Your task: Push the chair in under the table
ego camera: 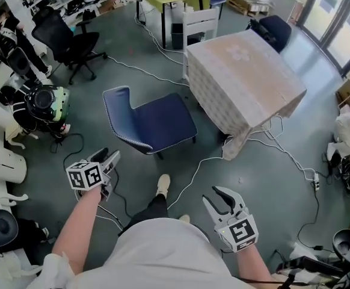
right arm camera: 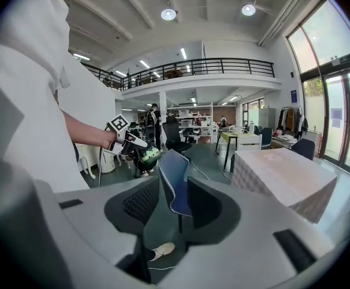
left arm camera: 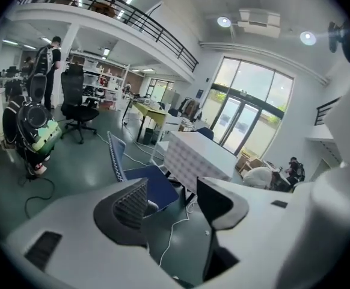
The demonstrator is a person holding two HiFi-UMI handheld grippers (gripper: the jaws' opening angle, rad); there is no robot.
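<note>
A blue chair (ego camera: 148, 122) stands on the grey floor, its seat turned toward a table (ego camera: 244, 80) draped in a pale checked cloth; the seat's right edge sits near the table's corner. My left gripper (ego camera: 111, 158) hovers short of the chair's back, open with nothing between its fingers. In the left gripper view the chair (left arm camera: 133, 173) and table (left arm camera: 196, 158) lie beyond the open left gripper (left arm camera: 172, 194). My right gripper (ego camera: 220, 196) is open and empty at the lower right, apart from the chair. The right gripper (right arm camera: 173, 191) frames the chair (right arm camera: 174, 176) from afar.
White cables (ego camera: 193, 173) trail across the floor around the chair and table legs. A black office chair (ego camera: 67, 41) stands far left, a white chair (ego camera: 200, 23) and a dark blue chair (ego camera: 274, 32) behind the table. The person's shoe (ego camera: 163, 184) is near the chair.
</note>
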